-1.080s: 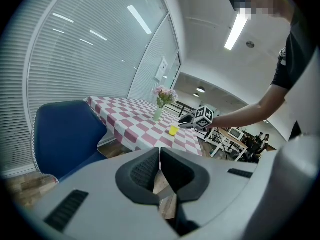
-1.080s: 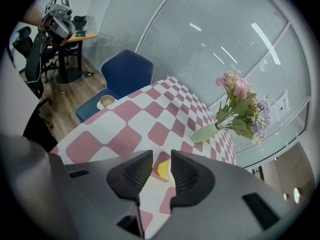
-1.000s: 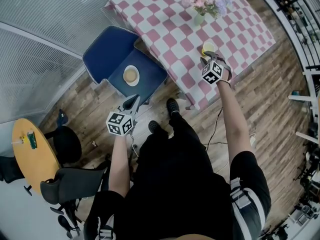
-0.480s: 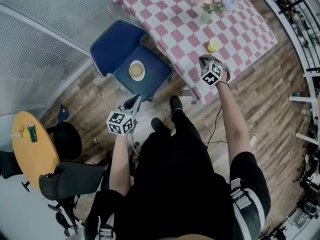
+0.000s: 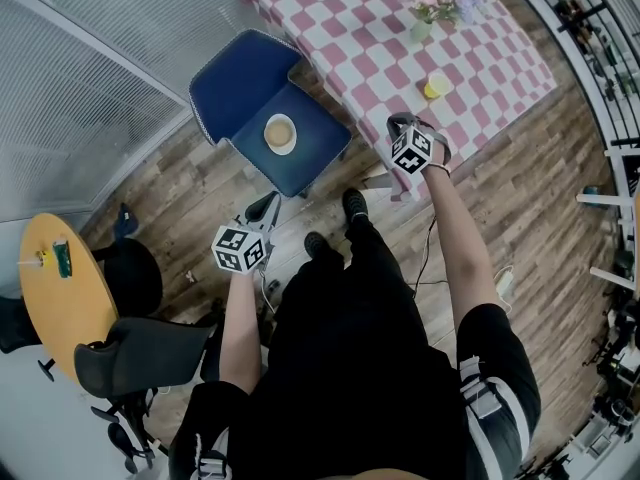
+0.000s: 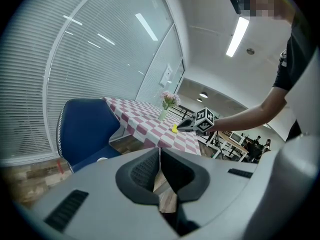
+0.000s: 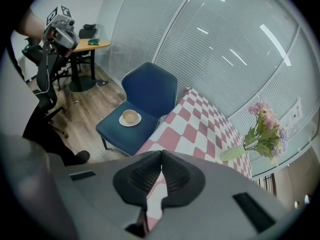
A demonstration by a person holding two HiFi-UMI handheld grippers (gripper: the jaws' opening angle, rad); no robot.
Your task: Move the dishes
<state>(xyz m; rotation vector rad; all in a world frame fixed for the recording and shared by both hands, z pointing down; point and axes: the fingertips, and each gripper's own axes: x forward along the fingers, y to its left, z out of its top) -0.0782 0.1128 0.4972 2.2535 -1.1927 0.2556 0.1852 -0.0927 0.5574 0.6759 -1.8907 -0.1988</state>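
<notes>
Blue chair (image 5: pixel 235 86), pink-and-white checked tablecloth (image 5: pixel 370 38)

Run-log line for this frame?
left gripper: shut, empty | right gripper: shut, empty | yellow cup: on checked table | cup on saucer: on blue chair

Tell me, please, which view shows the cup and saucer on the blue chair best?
The right gripper view: the cup and saucer sit unobstructed on the blue chair. The head view shows them small from above; the left gripper view catches only a white sliver.

Plate (image 5: pixel 280 133) rests on blue chair (image 5: pixel 313 160).
</notes>
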